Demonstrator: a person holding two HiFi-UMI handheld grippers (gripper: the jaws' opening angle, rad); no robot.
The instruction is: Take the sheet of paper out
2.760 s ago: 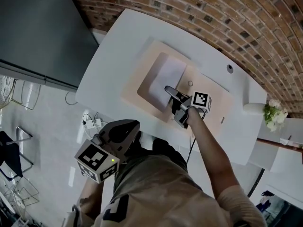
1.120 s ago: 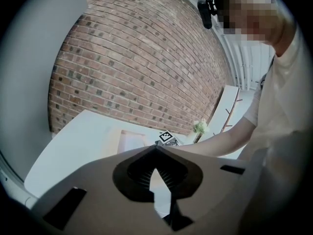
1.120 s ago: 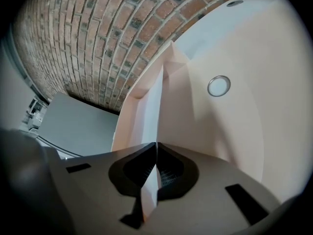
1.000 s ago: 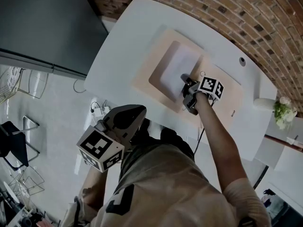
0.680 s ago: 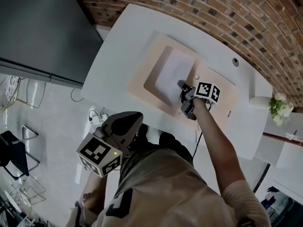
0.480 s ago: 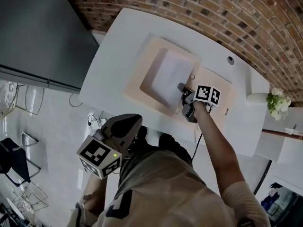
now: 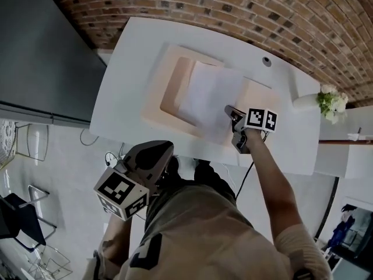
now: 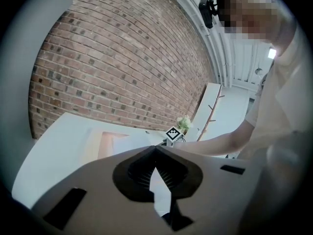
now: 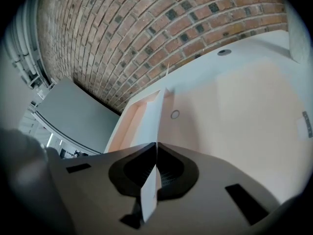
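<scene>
A white sheet of paper hangs half out of the recess of an open beige case on the white table. Its right part is lifted over the case's flat lid. My right gripper is shut on the sheet's near right edge. In the right gripper view the sheet runs edge-on from the closed jaws toward the recess. My left gripper hangs off the table's near edge, close to my body. Its jaws meet at the tips with nothing between them.
A small round fastener sits on the lid beside the sheet. A cable hole is at the table's far side, and a vase of flowers at its right end. A brick wall runs behind, with a dark cabinet on the left.
My right gripper has drawn the sheet to the right and up, so it has come partly out of the recess and over the lid. The left gripper has stayed by my body.
</scene>
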